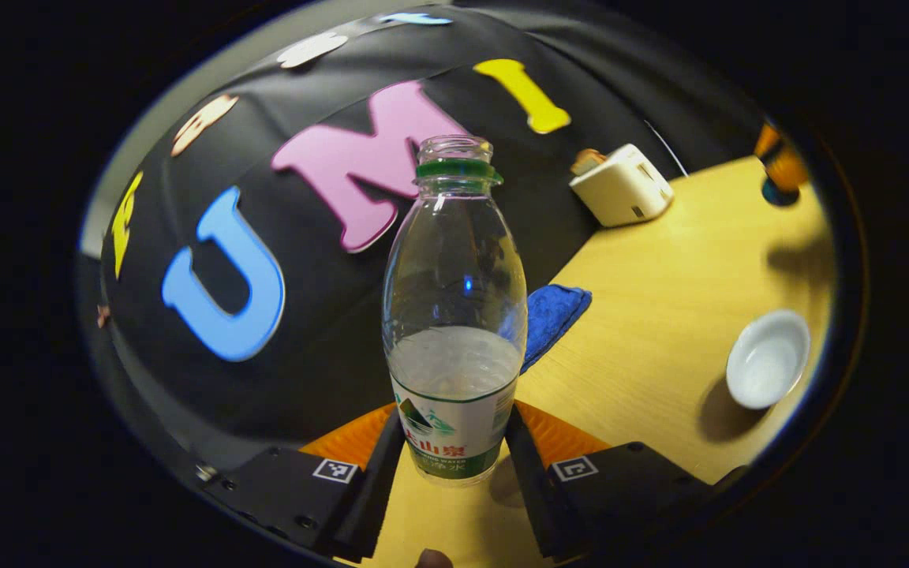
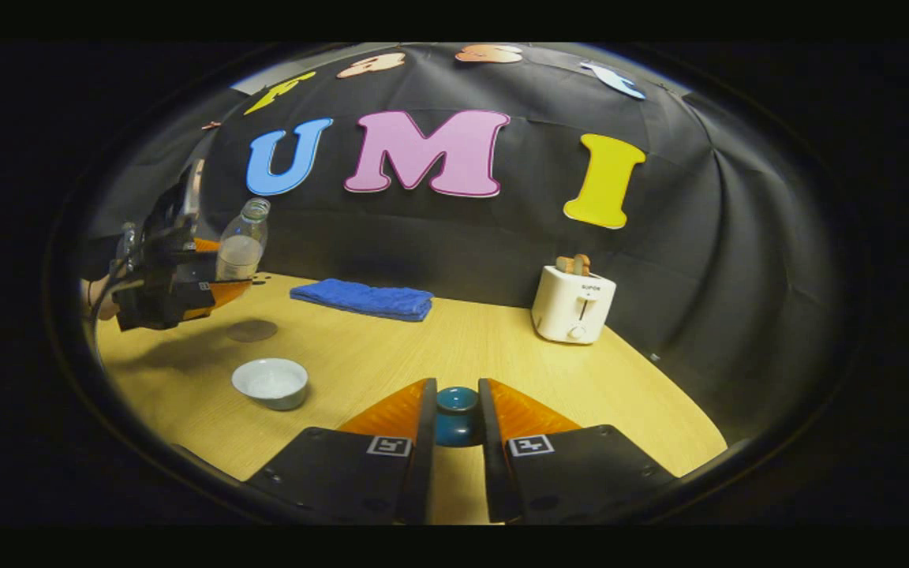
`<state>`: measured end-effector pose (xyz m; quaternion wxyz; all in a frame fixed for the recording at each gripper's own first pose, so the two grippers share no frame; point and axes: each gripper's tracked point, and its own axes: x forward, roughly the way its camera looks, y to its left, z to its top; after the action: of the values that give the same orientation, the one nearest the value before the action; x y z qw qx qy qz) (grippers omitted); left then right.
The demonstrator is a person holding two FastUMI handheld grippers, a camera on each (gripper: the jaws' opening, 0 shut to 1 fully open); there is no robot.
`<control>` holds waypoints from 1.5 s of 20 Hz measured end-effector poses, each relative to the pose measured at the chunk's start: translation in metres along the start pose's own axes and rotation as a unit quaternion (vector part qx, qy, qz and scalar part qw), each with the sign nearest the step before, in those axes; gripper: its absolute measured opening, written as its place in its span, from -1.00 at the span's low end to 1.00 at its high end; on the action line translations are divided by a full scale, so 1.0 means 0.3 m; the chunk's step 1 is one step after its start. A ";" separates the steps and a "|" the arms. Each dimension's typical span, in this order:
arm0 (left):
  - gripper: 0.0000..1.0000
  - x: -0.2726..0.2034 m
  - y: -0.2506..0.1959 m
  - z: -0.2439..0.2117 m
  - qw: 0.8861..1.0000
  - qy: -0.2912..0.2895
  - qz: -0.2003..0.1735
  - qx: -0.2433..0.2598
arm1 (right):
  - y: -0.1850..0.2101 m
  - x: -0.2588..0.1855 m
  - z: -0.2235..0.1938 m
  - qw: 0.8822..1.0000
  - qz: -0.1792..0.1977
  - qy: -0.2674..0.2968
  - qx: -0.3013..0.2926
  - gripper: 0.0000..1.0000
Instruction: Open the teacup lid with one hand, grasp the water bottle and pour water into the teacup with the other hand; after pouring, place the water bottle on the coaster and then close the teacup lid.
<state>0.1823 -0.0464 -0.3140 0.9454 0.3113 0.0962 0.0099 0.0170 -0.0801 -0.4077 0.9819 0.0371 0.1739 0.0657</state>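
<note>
Jaws of both grippers are holding: the left gripper [image 1: 454, 465] is clamping the bottle [image 1: 454, 315] low on its label band; the right gripper [image 2: 454, 430] is pinching a dark teal knob, judged to be the lid [image 2: 456, 414], held clear of the cup.

- Surface [image 2: 423, 347]: pale wood, carrying everything below.
- Toaster [image 2: 573, 304]: white, at the back right, bread showing in the slot; front lettering too small to read.
- Towel [image 2: 364, 300]: blue, folded, lying by the back wall.
- Bottle: clear plastic, uncapped, green neck ring, roughly a third full, being carried upright above the surface; the right gripper view is showing it aloft at far left. Label printed in green and red, not transcribed.
- Cup [image 2: 271, 383]: white, standing open, apparently empty.
- Coaster [image 2: 252, 330]: dark round disc, lying near the cup, beneath the raised bottle.

Step in hand, by judgement: lid is off, bottle is being brought toward the cup; pouring is not yet begun. Next move is calling for positioning the mouth over the cup and tilting gently.
</note>
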 end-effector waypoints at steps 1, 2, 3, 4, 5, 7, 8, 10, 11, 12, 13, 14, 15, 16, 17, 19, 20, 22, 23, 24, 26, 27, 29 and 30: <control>0.48 0.006 0.014 -0.004 0.999 0.006 0.000 -0.038 | 0.005 0.000 0.000 1.000 0.000 0.000 -0.002 -0.50; 0.48 0.014 0.017 -0.015 0.997 0.012 -0.003 -0.072 | 0.009 0.000 -0.001 1.000 -0.001 0.001 -0.004 -0.50; 0.48 0.023 0.019 -0.028 0.995 0.018 -0.007 -0.103 | 0.013 0.003 -0.001 1.000 -0.002 0.002 -0.004 -0.51; 0.48 0.029 0.014 -0.035 0.991 0.021 -0.016 -0.132 | 0.013 0.003 -0.004 1.000 -0.003 0.003 -0.004 -0.51; 0.48 0.027 0.006 -0.051 0.986 0.020 -0.028 -0.160 | 0.016 0.002 -0.003 1.000 -0.004 0.003 -0.003 -0.50; 0.48 0.030 0.002 -0.058 0.975 0.018 -0.045 -0.216 | 0.022 0.004 -0.004 1.000 -0.006 0.004 -0.005 -0.50; 0.48 0.040 0.003 -0.064 0.969 0.020 -0.052 -0.242 | 0.025 0.004 -0.007 1.000 -0.006 0.005 -0.006 -0.50; 0.48 0.053 0.004 -0.084 0.958 0.025 -0.057 -0.280 | 0.030 0.006 -0.007 1.000 -0.007 0.006 -0.009 -0.50; 0.48 0.062 0.008 -0.098 0.954 0.029 -0.056 -0.292 | 0.031 0.006 -0.007 1.000 -0.007 0.006 -0.010 -0.50; 0.48 0.070 0.013 -0.110 0.951 0.032 -0.057 -0.301 | 0.033 0.008 -0.007 1.000 -0.007 0.006 -0.010 -0.50; 0.48 0.075 0.018 -0.116 0.949 0.034 -0.057 -0.307 | 0.034 0.010 -0.009 1.000 -0.008 0.007 -0.009 -0.50; 0.48 0.086 0.019 -0.124 0.948 0.036 -0.059 -0.311 | 0.036 0.014 -0.009 1.000 -0.009 0.008 -0.007 -0.50; 0.48 0.088 0.010 -0.125 0.948 0.038 -0.061 -0.311 | 0.035 0.016 -0.011 1.000 -0.010 0.008 -0.007 -0.50; 0.48 0.089 0.006 -0.128 0.947 0.040 -0.064 -0.311 | 0.033 0.015 -0.013 1.000 -0.012 0.009 -0.007 -0.50; 0.48 0.091 0.004 -0.133 0.947 0.043 -0.068 -0.312 | 0.035 0.015 -0.013 1.000 -0.012 0.009 -0.007 -0.50; 0.49 0.092 -0.014 -0.138 0.944 0.048 -0.073 -0.317 | 0.038 0.015 -0.017 1.000 -0.012 0.011 -0.007 -0.50; 0.48 0.089 -0.016 -0.154 0.944 0.053 -0.071 -0.317 | 0.039 0.015 -0.018 1.000 -0.012 0.012 -0.006 -0.50; 0.51 0.090 -0.020 -0.169 0.943 0.061 -0.072 -0.318 | 0.041 0.013 -0.016 1.000 -0.012 0.011 -0.005 -0.51; 0.51 0.088 -0.026 -0.175 0.942 0.065 -0.074 -0.321 | 0.044 0.012 -0.014 1.000 -0.012 0.012 -0.005 -0.51; 0.55 0.087 -0.032 -0.182 0.941 0.070 -0.077 -0.322 | 0.045 0.012 -0.015 1.000 -0.012 0.012 -0.005 -0.51; 0.60 0.085 -0.031 -0.194 0.941 0.074 -0.076 -0.322 | 0.050 0.008 -0.015 1.000 -0.011 0.012 -0.005 -0.43; 0.60 0.085 -0.023 -0.187 0.940 0.070 -0.075 -0.324 | 0.052 0.005 -0.017 1.000 -0.010 0.012 -0.005 -0.39; 0.60 0.084 -0.019 -0.173 0.941 0.065 -0.074 -0.323 | 0.054 0.004 -0.018 1.000 -0.009 0.012 -0.005 -0.30; 0.65 0.083 -0.020 -0.171 0.942 0.063 -0.076 -0.321 | 0.056 0.001 -0.018 1.000 -0.009 0.013 -0.005 -0.40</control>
<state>0.1967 -0.0193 -0.3623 0.9852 -0.0177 0.1702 -0.0117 0.0135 -0.0631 -0.4113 0.9803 0.0299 0.1864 0.0587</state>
